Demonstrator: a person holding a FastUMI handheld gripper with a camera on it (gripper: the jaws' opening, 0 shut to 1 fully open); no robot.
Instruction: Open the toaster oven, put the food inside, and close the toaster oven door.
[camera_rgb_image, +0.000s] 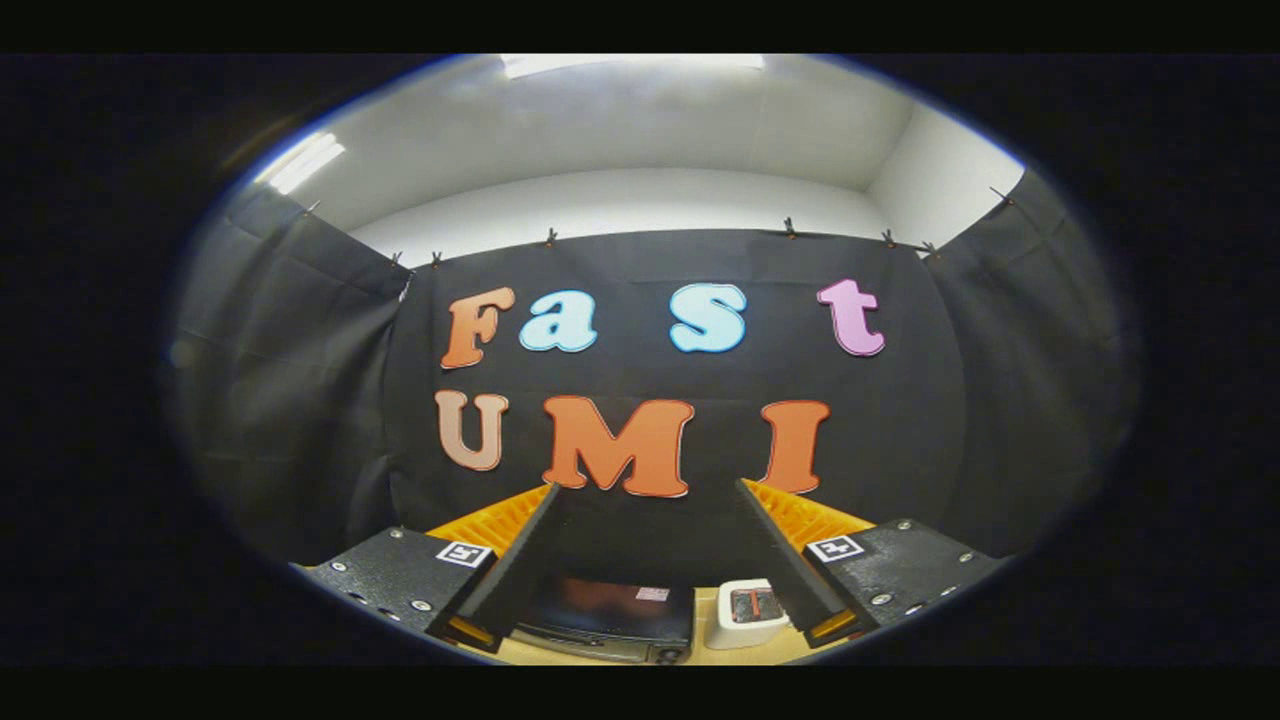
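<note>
My gripper (648, 495) is held high above the table and stands open, with nothing between its fingers (520, 560). Far below, between the fingers, sits the black toaster oven (610, 620) on a pale wooden table (705, 655). I see its dark top and a strip of its front edge; whether the door is open or shut I cannot tell. To the oven's right, beside the right finger, stands a small white box-shaped object (748, 612) with a reddish patch on top. What that object is I cannot make out from this height.
Black cloth walls (300, 400) close the booth behind and on both sides of the table. Above them run a white wall and a ceiling light (630, 62).
</note>
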